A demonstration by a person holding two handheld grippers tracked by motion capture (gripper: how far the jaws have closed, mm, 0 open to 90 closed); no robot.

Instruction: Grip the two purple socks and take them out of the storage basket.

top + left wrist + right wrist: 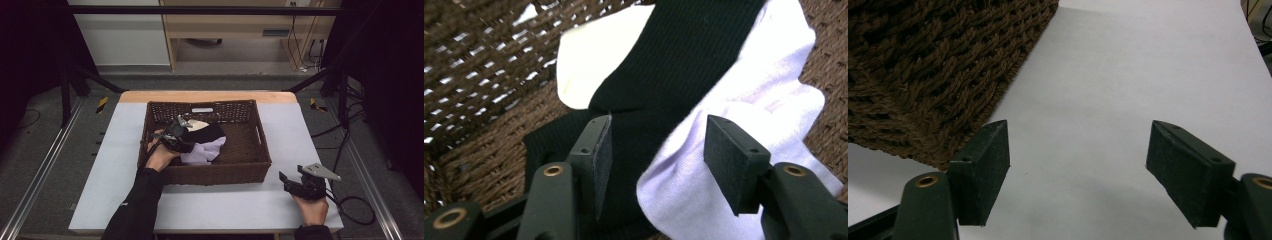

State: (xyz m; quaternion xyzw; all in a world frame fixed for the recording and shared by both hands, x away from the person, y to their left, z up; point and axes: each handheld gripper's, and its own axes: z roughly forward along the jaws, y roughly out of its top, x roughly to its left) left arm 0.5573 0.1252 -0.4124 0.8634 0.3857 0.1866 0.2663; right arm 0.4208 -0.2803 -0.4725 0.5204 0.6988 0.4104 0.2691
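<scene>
A brown wicker basket [250, 162] stands mid-table and holds a pile of cloth: a black piece [207, 134], a pale lilac piece [202, 152] and a cream piece [197, 123]. My left gripper [186, 131] is inside the basket at its left side, over the pile. In the left gripper view it [656, 150] is open, jaws straddling the black cloth [674, 70] and the lilac cloth [744, 100], beside the cream cloth [594, 55]. My right gripper [291, 176] rests open on the table by the basket's front right corner, jaws [1078, 165] wide over bare table.
The table is covered with a white sheet [295, 135], with free room left and right of the basket. The basket's woven wall [923, 75] is close on the left in the right gripper view. A cable [357, 210] trails off the right edge.
</scene>
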